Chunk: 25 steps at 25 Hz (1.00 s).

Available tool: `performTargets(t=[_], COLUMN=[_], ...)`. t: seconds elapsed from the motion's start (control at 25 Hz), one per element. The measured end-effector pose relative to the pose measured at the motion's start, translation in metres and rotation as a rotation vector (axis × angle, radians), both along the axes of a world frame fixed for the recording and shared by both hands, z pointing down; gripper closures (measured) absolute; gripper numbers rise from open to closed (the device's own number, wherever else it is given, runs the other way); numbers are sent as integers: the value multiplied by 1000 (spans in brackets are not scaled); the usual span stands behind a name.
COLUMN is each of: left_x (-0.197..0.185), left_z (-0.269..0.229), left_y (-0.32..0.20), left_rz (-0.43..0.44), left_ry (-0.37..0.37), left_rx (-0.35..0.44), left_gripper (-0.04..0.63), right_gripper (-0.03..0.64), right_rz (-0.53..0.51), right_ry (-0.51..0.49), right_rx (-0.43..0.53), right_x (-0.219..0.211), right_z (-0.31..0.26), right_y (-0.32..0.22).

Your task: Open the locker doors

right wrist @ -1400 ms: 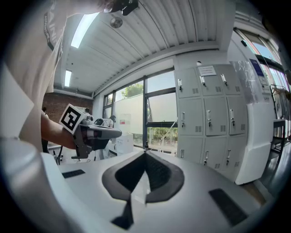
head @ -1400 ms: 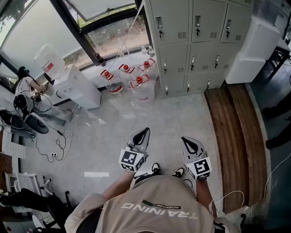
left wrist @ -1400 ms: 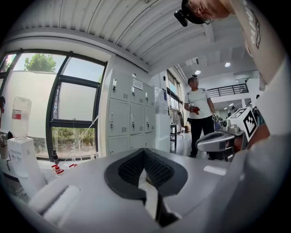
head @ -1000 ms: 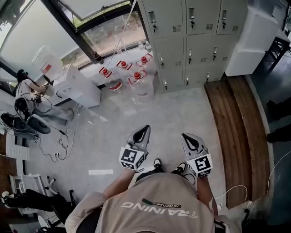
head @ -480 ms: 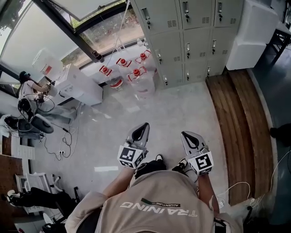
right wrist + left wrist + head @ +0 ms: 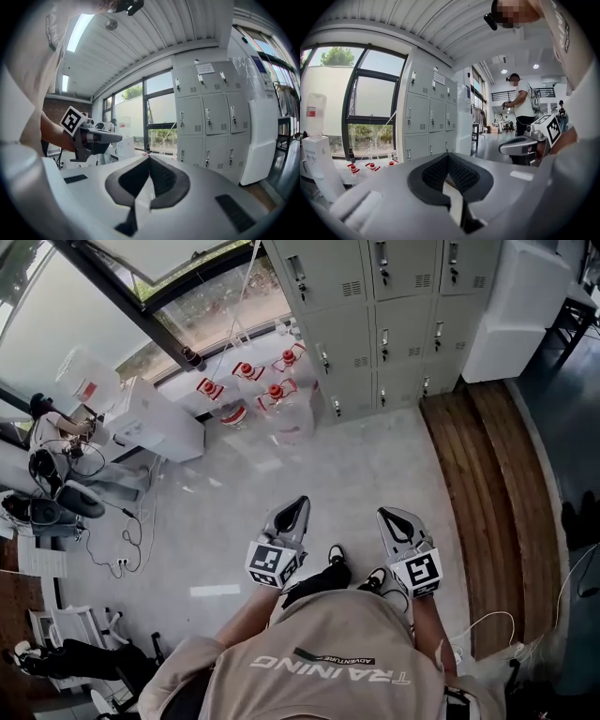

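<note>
Left tongs (image 6: pixel 294 510) and right tongs (image 6: pixel 395 519) are both shut tight with nothing in them, well short of the grey metal locker bank (image 6: pixel 375 324), whose doors are all closed. Met with shut tongs, a small latch would likely just be knocked. Clear red-capped water jugs (image 6: pixel 267 399) crowd the bank's left foot. A tall white cabinet (image 6: pixel 511 320) against its right side may block a swinging door.

Light: bright daylight came through the window (image 6: pixel 66 324); a ceiling strip light (image 6: pixel 77 30) glowed.
Glare: the window glass was washed out; pale patches lay on the floor (image 6: pixel 211 592).
Edges: both gripper views bulged, with black corners.
Focus: the near foreground was soft; the lockers (image 6: pixel 211 117) looked sharp.
</note>
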<state>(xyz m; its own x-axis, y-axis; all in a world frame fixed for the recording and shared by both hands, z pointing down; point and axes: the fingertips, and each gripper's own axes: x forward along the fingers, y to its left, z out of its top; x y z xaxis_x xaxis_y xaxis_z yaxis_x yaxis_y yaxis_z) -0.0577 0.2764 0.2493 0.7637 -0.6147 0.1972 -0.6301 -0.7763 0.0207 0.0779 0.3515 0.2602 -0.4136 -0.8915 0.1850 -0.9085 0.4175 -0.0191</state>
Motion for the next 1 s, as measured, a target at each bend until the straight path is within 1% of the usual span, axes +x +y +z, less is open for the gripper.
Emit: performTargets(t=[0.2,0.4,0.6,0.76,0.84,0.96,1.0], left_x=[0,-22,-44,-49,-46,-31,-26], left_z=[0,3,15,33,32,31,33], left_y=[-28,-66,-101,-121,-131,-148,-152], left_rz=[17,20,14,-1,-16,-27,-28], left_ry=[42,42,43,29,27,16,8], left_rx=[2,-18,-9,-47,-52,-34,-28], left_gripper=[589,589,589,589,589,589,589], right_gripper=[607,607,607,607,607,607,607], right_rz=[-8,-9,30,-4,-33,-78,-92], right_ry=[22,57,13,4,36,139,147], right_rx=[-17,-23,-23,-50,-62,-62,-56], right_x=[-16,-32,-41,-56,-57,-52,-52], right_z=[-4,-15,-15,-10,-4,7,8], right_y=[-22,-59,-99,-114,-122,-136,-140])
